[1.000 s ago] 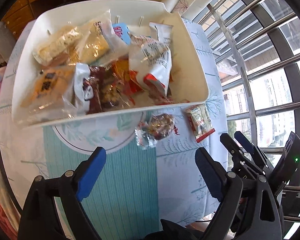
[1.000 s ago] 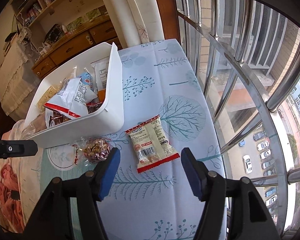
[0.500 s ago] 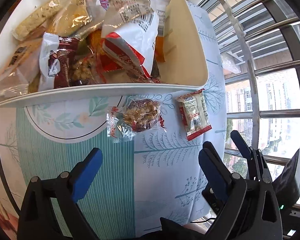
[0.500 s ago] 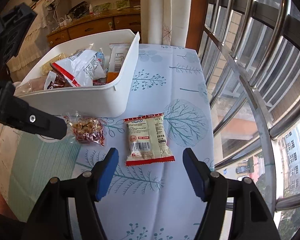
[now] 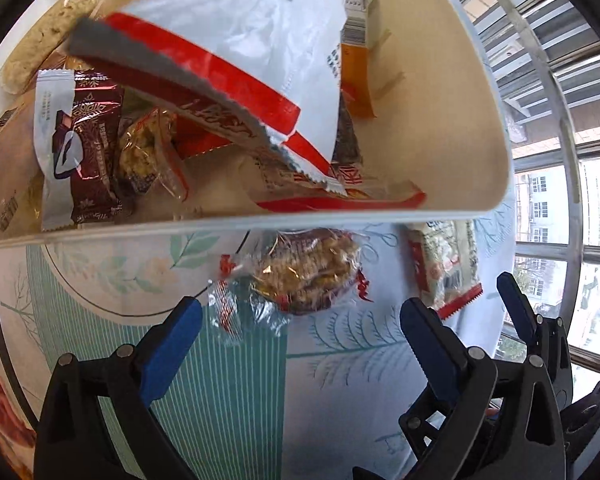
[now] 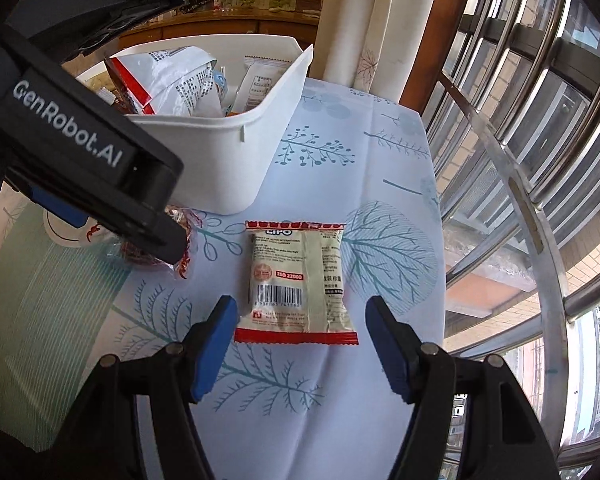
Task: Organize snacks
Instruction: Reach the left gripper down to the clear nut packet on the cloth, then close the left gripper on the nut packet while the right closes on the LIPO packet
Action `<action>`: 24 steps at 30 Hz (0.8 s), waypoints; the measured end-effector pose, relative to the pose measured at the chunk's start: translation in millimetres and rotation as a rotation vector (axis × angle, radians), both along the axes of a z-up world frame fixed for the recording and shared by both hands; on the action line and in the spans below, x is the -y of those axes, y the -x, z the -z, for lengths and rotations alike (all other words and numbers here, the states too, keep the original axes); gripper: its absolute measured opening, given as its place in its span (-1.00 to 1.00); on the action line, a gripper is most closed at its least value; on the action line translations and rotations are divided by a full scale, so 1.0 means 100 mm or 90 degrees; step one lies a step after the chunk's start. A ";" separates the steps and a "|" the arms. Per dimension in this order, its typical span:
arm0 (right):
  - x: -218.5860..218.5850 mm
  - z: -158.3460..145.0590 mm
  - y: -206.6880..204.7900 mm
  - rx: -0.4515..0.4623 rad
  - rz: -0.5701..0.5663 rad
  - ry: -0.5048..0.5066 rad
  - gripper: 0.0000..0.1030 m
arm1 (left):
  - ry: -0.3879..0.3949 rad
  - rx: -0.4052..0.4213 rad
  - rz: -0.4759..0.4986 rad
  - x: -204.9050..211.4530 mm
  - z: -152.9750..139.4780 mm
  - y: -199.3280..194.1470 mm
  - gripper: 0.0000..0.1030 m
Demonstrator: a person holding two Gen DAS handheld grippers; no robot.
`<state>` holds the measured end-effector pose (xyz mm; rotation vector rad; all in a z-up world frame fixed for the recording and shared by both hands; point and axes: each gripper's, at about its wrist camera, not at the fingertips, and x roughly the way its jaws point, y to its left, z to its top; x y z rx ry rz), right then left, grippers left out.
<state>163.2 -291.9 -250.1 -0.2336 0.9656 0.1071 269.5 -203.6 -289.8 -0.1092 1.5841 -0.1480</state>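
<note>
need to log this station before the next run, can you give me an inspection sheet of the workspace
surface: table under a tree-print cloth, with a teal striped mat on its left part
job's things: white bin holding many snack packs; clear-wrapped nut snack and red-edged Lipo packet lie on the cloth outside the bin
clutter: nothing seen
grippers: left gripper open, near the nut snack; right gripper open, straddling the near end of the Lipo packet, no contact visible
cables: nothing seen
surroundings: window with metal bars, curtain, wooden cabinet
</note>
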 end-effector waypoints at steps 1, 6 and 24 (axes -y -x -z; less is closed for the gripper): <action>0.01 0.02 -0.02 -0.002 0.001 -0.002 0.31 | -0.005 0.001 -0.002 0.01 0.02 -0.02 0.92; 0.04 0.09 -0.08 -0.007 0.000 -0.016 0.31 | -0.016 0.002 -0.001 0.08 0.10 -0.12 0.92; 0.07 0.16 -0.17 -0.038 0.001 -0.062 0.10 | -0.009 0.020 -0.005 0.13 0.08 -0.30 0.24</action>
